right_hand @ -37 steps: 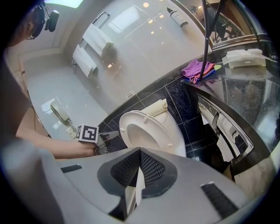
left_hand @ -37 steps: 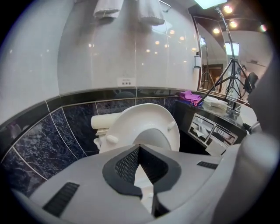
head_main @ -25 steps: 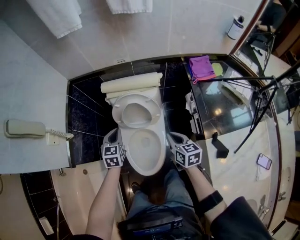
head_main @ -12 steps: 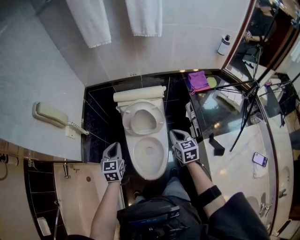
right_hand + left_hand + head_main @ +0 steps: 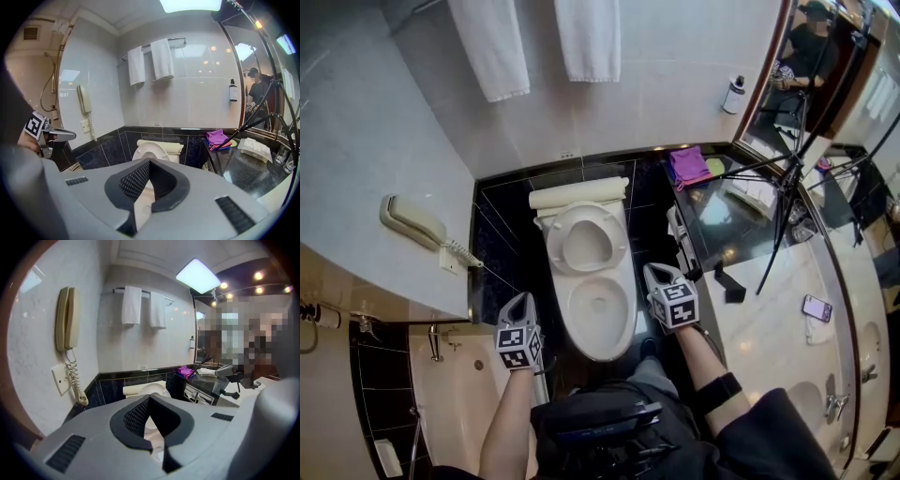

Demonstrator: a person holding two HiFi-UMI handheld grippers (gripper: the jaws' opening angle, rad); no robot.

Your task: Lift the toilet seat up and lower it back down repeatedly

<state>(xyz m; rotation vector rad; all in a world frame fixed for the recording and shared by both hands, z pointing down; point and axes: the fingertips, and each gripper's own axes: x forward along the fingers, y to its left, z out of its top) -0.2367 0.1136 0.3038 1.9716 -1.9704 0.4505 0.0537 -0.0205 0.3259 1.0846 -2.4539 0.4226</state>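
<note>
The toilet seat (image 5: 586, 239) stands raised, leaning back toward the cream lid (image 5: 579, 195) behind it. It lies ahead of both grippers and between them, to the right of the left gripper (image 5: 521, 307) and to the left of the right gripper (image 5: 659, 277). The open bowl (image 5: 600, 314) sits nearer, in the gap between the two.

Judging by that, a lift is done and a lowering is what comes next. How many rounds are already behind cannot be read from the scene. Neither gripper touches the seat or bowl. The right one hangs just beside the bowl's rim and the left one stands farther off to the side.

Both grippers have their jaws pressed together with nothing between them (each gripper's own view shows the dark pads meeting at a point, with the seat small beyond). Both forearms reach forward from the bottom of the head view, roughly parallel, and the grippers point ahead and somewhat downward toward the toilet.

Off to the left of the left gripper a wall phone (image 5: 411, 223) hangs, and far ahead are white towels (image 5: 586, 37).
</note>
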